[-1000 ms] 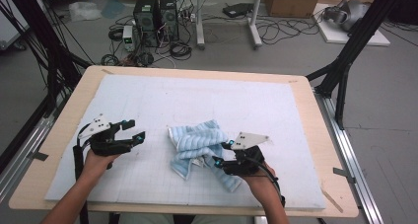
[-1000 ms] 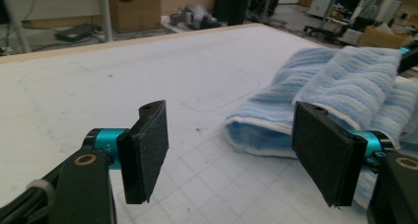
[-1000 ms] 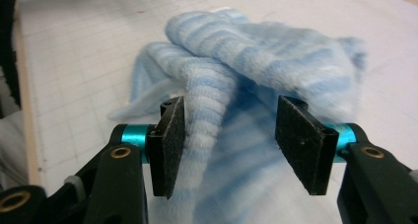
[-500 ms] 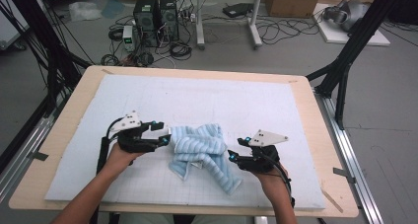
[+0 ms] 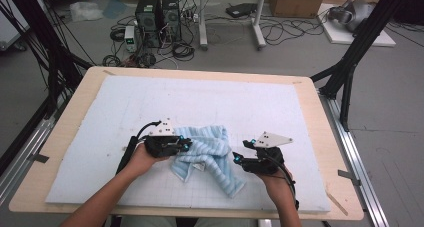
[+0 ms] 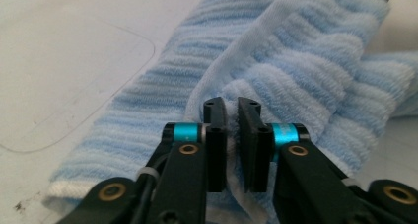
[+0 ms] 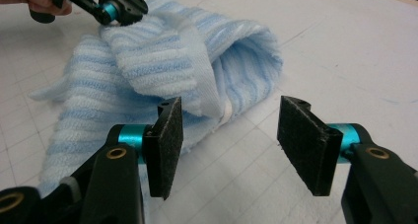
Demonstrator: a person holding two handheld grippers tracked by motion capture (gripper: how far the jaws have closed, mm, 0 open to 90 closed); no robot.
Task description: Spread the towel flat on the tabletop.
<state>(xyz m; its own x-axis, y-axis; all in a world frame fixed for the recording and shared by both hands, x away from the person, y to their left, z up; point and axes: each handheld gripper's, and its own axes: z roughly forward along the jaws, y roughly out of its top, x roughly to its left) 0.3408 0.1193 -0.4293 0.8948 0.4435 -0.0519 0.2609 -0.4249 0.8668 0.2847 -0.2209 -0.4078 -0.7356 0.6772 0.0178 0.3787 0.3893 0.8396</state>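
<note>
A crumpled light-blue striped towel (image 5: 205, 154) lies on the white mat near the front middle. My left gripper (image 5: 186, 146) sits at the towel's left edge. Its jaws have just been closing and now pinch a fold of the towel (image 6: 296, 61) between the pads, as the left gripper view (image 6: 232, 108) shows. My right gripper (image 5: 237, 157) hovers just right of the towel, open. In the right gripper view the gripper (image 7: 229, 120) has nothing between its pads, and the towel (image 7: 172, 51) lies beyond them. The left gripper (image 7: 123, 9) bites the far fold there.
The white gridded mat (image 5: 250, 102) covers a wooden table (image 5: 320, 117). Bare mat stretches behind and to both sides of the towel. Computer towers (image 5: 157, 12), cables and black frame legs (image 5: 350, 62) stand on the floor beyond the table.
My left gripper moved right to the towel's left edge and shut on a fold. My right gripper drew back to the right, off the towel, and stayed open.
</note>
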